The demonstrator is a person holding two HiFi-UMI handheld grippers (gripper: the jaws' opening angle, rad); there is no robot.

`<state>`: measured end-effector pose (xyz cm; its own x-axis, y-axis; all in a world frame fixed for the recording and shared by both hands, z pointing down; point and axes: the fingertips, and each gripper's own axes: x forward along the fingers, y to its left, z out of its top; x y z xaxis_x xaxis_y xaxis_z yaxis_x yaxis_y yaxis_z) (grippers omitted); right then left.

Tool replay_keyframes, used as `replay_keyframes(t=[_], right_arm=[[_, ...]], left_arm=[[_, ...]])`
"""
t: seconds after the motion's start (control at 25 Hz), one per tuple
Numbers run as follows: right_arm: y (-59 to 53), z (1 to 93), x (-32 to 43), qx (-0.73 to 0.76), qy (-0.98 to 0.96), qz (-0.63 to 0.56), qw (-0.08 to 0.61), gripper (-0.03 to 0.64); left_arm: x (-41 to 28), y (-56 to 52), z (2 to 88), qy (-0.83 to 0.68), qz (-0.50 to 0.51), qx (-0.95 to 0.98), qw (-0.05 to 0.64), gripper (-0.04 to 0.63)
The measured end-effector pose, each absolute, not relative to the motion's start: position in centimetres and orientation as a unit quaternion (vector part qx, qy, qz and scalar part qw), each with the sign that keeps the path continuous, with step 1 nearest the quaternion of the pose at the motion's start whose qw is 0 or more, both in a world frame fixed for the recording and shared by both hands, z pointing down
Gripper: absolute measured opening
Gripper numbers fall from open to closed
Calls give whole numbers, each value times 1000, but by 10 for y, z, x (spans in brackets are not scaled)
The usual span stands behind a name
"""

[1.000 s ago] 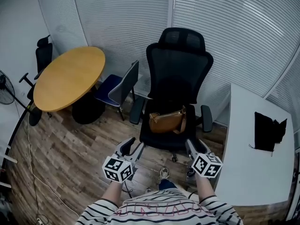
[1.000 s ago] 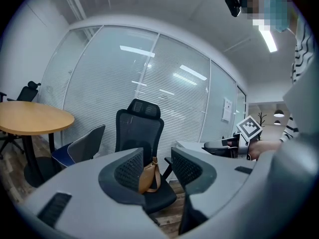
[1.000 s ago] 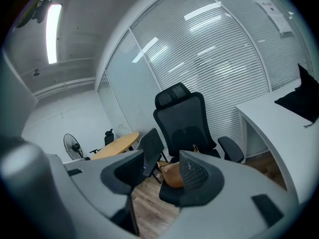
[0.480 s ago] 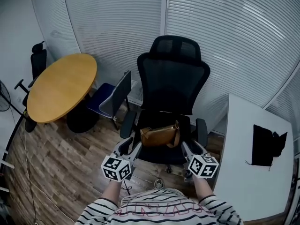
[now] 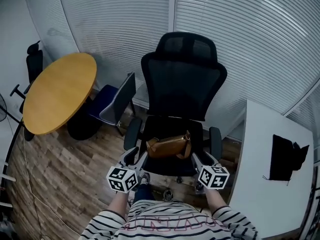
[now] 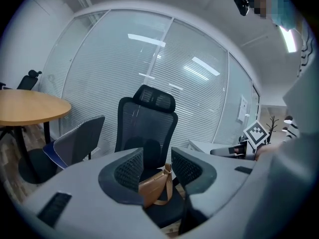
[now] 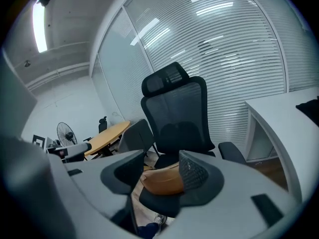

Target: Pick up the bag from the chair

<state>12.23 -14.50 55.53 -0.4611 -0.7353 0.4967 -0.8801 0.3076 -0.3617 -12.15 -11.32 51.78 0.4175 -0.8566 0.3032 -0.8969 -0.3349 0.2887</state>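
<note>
A tan leather bag [image 5: 168, 146] with a strap lies on the seat of a black mesh office chair [image 5: 181, 86]. In the head view my left gripper [image 5: 134, 156] is at the seat's front left and my right gripper [image 5: 196, 158] at its front right, both just short of the bag. Both are open and hold nothing. The left gripper view shows the bag [image 6: 155, 187] through the gap between the jaws, still ahead of them. The right gripper view frames the bag [image 7: 162, 181] the same way, with the chair [image 7: 175, 114] behind it.
A round wooden table [image 5: 57, 90] stands to the left, with a blue-seated side chair [image 5: 114, 100] beside it. A white desk [image 5: 267, 171] at the right carries a black object [image 5: 286, 157]. White blinds cover the wall behind. The floor is wood plank.
The view has closed in on the chair. Both grippers have come forward to the seat's front edge, on either side of the bag.
</note>
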Motion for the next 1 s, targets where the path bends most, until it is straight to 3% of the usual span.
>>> replay_keyframes(t=[1.0], right_arm=[[-237, 685, 106, 589, -721, 329, 159, 232]], left_arm=[[-144, -208, 715, -494, 147, 761, 395, 268]])
